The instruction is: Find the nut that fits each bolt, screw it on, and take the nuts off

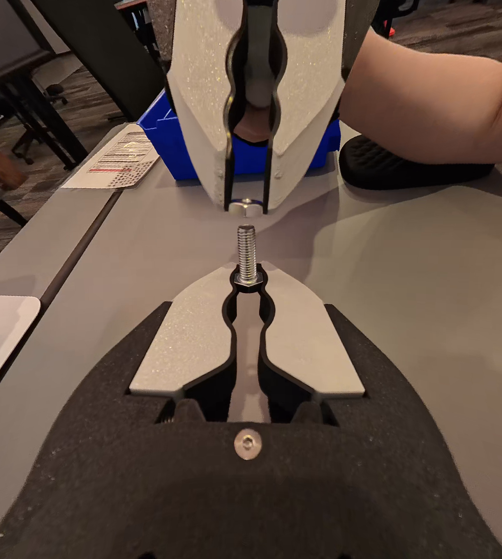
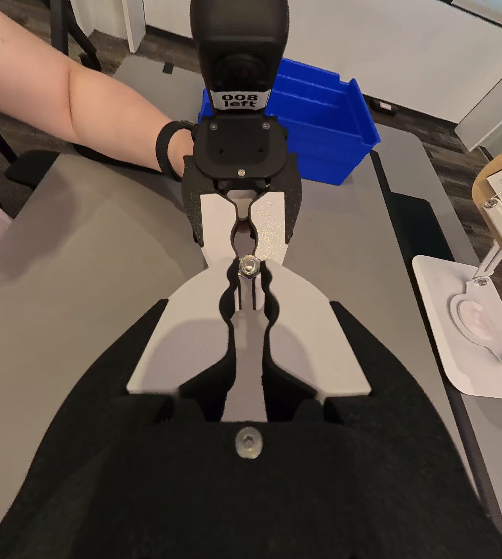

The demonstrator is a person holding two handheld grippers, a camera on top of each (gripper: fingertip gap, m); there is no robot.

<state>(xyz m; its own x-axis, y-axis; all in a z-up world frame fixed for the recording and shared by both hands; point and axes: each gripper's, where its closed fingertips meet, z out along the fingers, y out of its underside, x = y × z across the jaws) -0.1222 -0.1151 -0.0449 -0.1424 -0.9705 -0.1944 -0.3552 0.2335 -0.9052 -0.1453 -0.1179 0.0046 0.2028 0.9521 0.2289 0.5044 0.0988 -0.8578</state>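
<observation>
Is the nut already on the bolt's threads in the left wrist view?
No. The nut, held by the right gripper, sits just past the tip of the bolt with a gap between them; the left gripper holds the bolt's head.

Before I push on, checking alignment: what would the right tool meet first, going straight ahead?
The bolt tip held by the left tool; the right tool carries the nut facing it, a small gap apart.

Nut (image 1: 246, 209) just above bolt (image 1: 246, 253) tip.
</observation>
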